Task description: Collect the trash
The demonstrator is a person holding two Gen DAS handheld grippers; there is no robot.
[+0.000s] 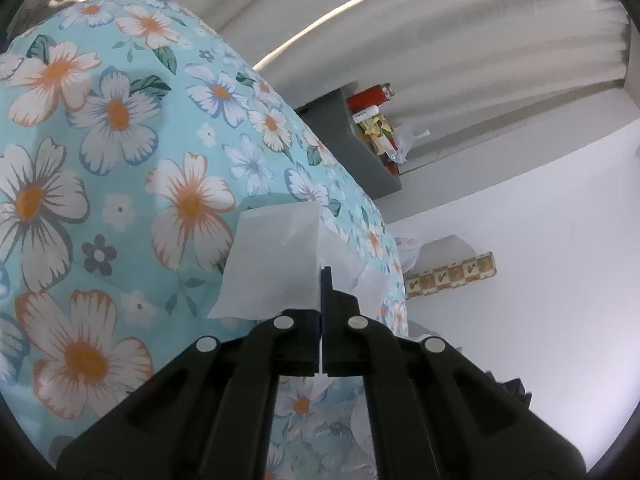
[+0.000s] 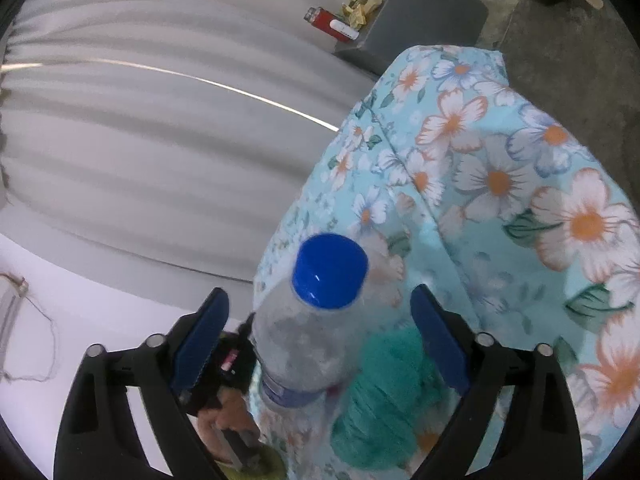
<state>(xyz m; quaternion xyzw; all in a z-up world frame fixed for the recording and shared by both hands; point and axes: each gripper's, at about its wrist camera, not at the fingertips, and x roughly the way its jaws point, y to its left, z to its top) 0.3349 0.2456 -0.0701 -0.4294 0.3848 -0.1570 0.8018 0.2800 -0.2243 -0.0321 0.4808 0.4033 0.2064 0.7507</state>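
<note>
My left gripper (image 1: 322,276) was clamped on a white tissue (image 1: 276,264) above the floral cloth (image 1: 100,140), while my right gripper (image 2: 320,312) stood spread around a blue-capped plastic bottle (image 2: 308,340).

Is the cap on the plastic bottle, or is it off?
On. The blue cap sits on the bottle between the open right gripper fingers.
</note>
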